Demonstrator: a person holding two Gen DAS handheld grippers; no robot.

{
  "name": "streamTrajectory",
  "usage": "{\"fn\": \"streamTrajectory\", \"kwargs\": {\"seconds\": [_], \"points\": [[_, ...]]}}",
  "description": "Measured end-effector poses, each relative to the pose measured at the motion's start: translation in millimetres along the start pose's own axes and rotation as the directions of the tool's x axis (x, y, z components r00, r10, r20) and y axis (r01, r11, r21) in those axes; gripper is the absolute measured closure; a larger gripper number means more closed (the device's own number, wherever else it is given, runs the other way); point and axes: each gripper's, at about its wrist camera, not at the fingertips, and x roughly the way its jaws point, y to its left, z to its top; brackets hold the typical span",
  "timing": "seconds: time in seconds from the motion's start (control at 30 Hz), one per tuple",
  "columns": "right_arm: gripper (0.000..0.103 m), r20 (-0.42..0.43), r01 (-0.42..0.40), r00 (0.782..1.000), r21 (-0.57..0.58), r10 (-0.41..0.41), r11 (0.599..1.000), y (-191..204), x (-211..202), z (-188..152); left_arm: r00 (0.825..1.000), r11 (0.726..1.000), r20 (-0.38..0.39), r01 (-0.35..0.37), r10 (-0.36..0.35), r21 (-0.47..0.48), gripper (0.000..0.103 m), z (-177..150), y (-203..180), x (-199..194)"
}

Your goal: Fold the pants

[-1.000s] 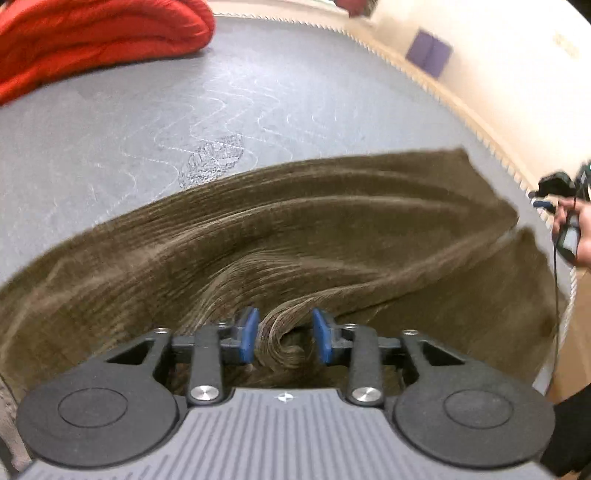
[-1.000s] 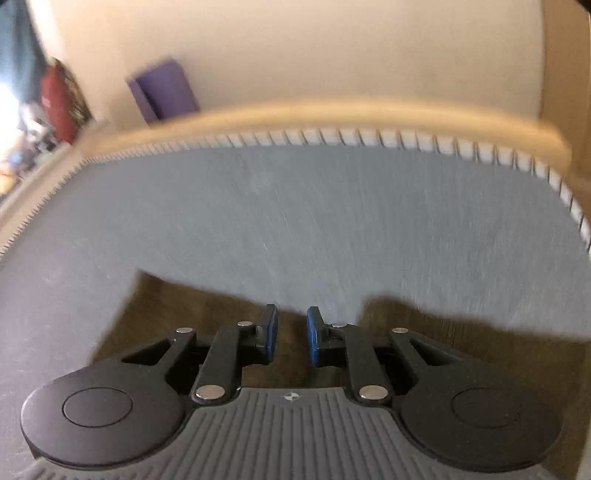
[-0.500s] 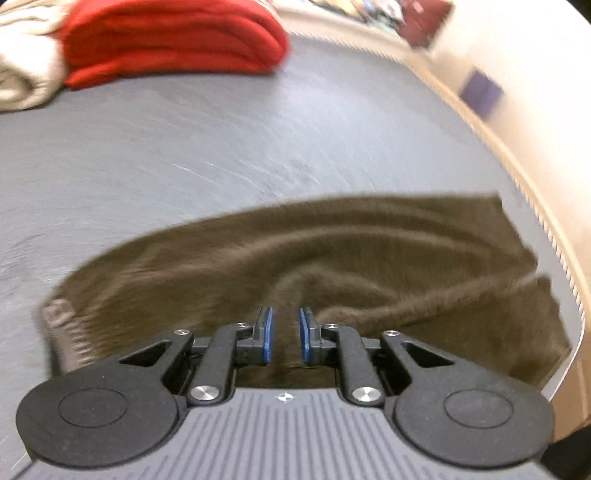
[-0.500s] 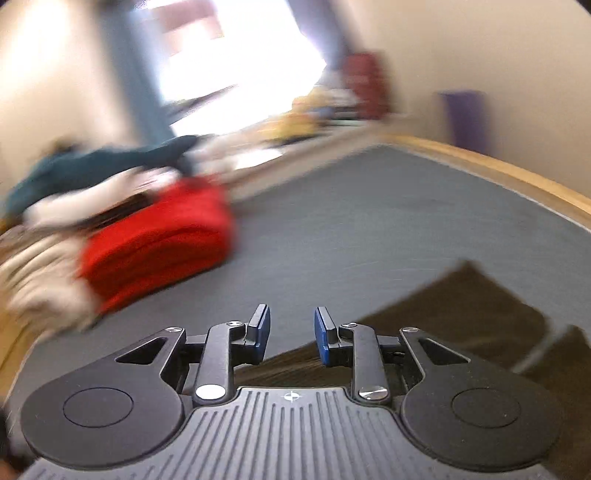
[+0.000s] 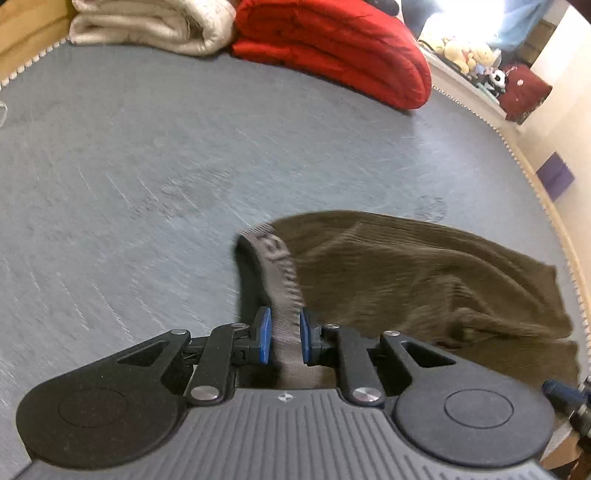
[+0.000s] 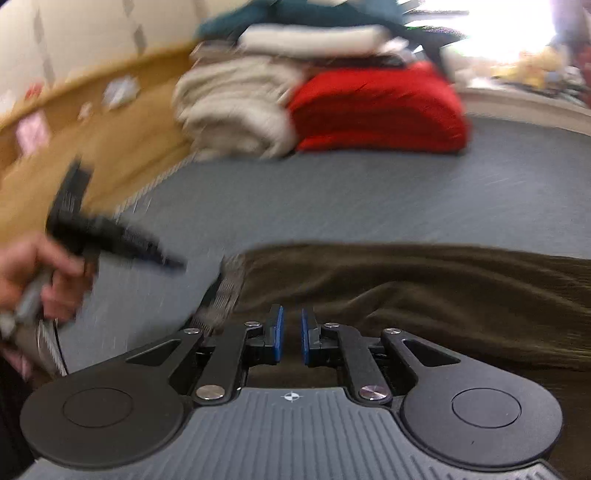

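Observation:
Brown corduroy pants [image 5: 424, 280] lie crumpled on the grey mattress [image 5: 147, 166]. Their grey ribbed waistband [image 5: 282, 273] runs straight into my left gripper [image 5: 284, 334], whose blue pads are shut on it. In the blurred right wrist view the pants [image 6: 443, 280] spread to the right and the waistband [image 6: 225, 291] shows at the left. My right gripper [image 6: 291, 334] hovers over the pants. Its jaws are closing to a narrow gap, and I see no cloth pinched between them. A hand [image 6: 33, 273] carries the left gripper [image 6: 170, 263], smeared by motion.
A folded red quilt [image 5: 332, 48] and a cream blanket [image 5: 147, 26] sit at the far end of the mattress. A wooden bed frame [image 6: 92, 155] borders the left side. Soft toys [image 5: 461, 51] line a bright sill, and a purple block [image 5: 554, 177] stands against the wall.
The left gripper went from a pinched fold in the middle of the pants to the waistband. The right view swung from the bed's edge round to the blankets, its jaws narrower than half a second ago.

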Motion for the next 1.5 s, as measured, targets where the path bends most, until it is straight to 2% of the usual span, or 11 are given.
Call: {"fn": "streamTrajectory", "kwargs": {"seconds": [0.13, 0.33, 0.43, 0.6, 0.83, 0.93, 1.0, 1.07, 1.2, 1.37, 1.5], "points": [[0.091, -0.136, -0.109, 0.987, -0.136, 0.091, 0.985, 54, 35, -21, 1.0, 0.998, -0.011, 0.013, -0.014, -0.064, 0.086, 8, 23, 16], [0.091, -0.301, -0.289, 0.933, -0.301, 0.197, 0.909, 112, 66, -56, 0.999, 0.991, -0.004, 0.045, -0.046, -0.126, 0.076, 22, 36, 58], [0.088, -0.371, -0.347, 0.906, -0.37, 0.205, 0.862, 132, 75, -71, 0.998, 0.983, -0.024, 0.054, -0.059, -0.175, 0.066, 30, 44, 76], [0.067, -0.428, -0.418, 0.88, -0.486, 0.208, 0.768, 148, 80, -85, 0.995, 0.979, -0.072, 0.056, -0.071, -0.194, 0.053, 40, 44, 112], [0.066, -0.509, -0.427, 0.85, -0.513, 0.137, 0.745, 143, 101, -103, 0.992, 0.98, -0.115, 0.037, -0.06, -0.197, 0.038, 42, 42, 151], [0.069, -0.497, -0.423, 0.859, -0.554, 0.122, 0.717, 146, 103, -113, 0.993, 0.987, -0.112, 0.013, -0.032, -0.162, 0.05, 46, 32, 152], [0.091, -0.472, -0.402, 0.875, -0.584, 0.109, 0.705, 147, 101, -115, 0.994, 0.993, -0.111, 0.012, -0.025, -0.115, 0.064, 47, 27, 150], [0.094, -0.47, -0.416, 0.872, -0.568, 0.135, 0.71, 143, 100, -110, 0.997, 0.998, -0.077, 0.024, -0.029, -0.065, 0.072, 52, 27, 138], [0.096, -0.422, -0.441, 0.882, -0.589, 0.208, 0.677, 146, 84, -104, 0.999, 0.995, 0.024, 0.037, -0.034, -0.095, 0.073, 62, 41, 105], [0.094, -0.422, -0.439, 0.884, -0.603, 0.201, 0.666, 149, 79, -110, 0.998, 0.994, -0.054, -0.034, 0.028, -0.105, 0.056, 49, 43, 111], [0.092, -0.392, -0.439, 0.89, -0.589, 0.235, 0.679, 149, 69, -101, 0.997, 0.996, 0.036, -0.063, 0.066, -0.063, 0.057, 56, 25, 78]]}}
